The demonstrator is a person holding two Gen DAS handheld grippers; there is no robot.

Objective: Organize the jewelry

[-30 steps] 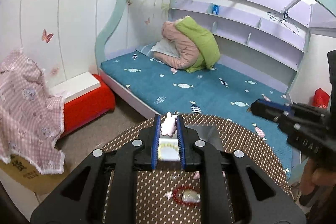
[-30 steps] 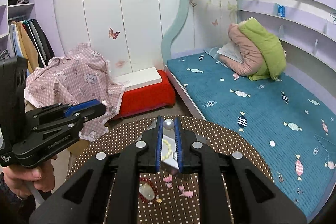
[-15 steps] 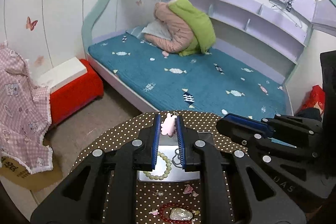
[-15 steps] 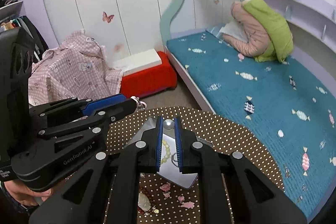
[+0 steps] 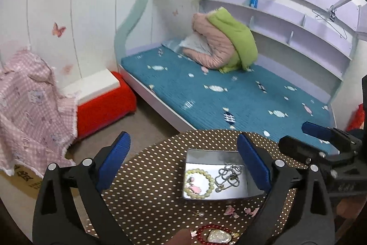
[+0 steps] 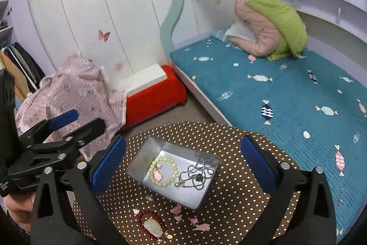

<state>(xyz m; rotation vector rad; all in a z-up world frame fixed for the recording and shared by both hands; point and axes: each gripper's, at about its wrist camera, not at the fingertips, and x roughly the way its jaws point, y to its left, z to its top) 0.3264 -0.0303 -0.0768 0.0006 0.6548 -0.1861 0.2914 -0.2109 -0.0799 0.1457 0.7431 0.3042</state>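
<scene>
A silver metal box (image 5: 251, 192) (image 6: 137, 164) stands on the round dotted table (image 5: 149, 187) (image 6: 229, 210). In it lie a pale bead bracelet (image 5: 199, 184) (image 6: 163, 171), a pink charm (image 5: 194, 188) (image 6: 157, 175) and a silver chain (image 5: 228, 175) (image 6: 197, 176). My left gripper (image 5: 183, 164) is open and empty above the box. My right gripper (image 6: 181, 165) is open and empty above the box too. A red bead bracelet with a white stone (image 5: 214, 235) (image 6: 152, 224) and small pink pieces (image 5: 238, 210) (image 6: 197, 223) lie on the table in front of the box.
A blue bed (image 5: 229, 93) with a pink and green bundle (image 5: 224, 45) lies beyond the table. A red stool (image 5: 103, 102) and a pink checked cloth (image 5: 29, 111) stand at the left. A small pearl earring (image 6: 149, 198) lies near the box.
Both grippers were shut, the left on a pink charm, the right on a small pearl bead. Both have opened wide; the pink charm now lies in the box.
</scene>
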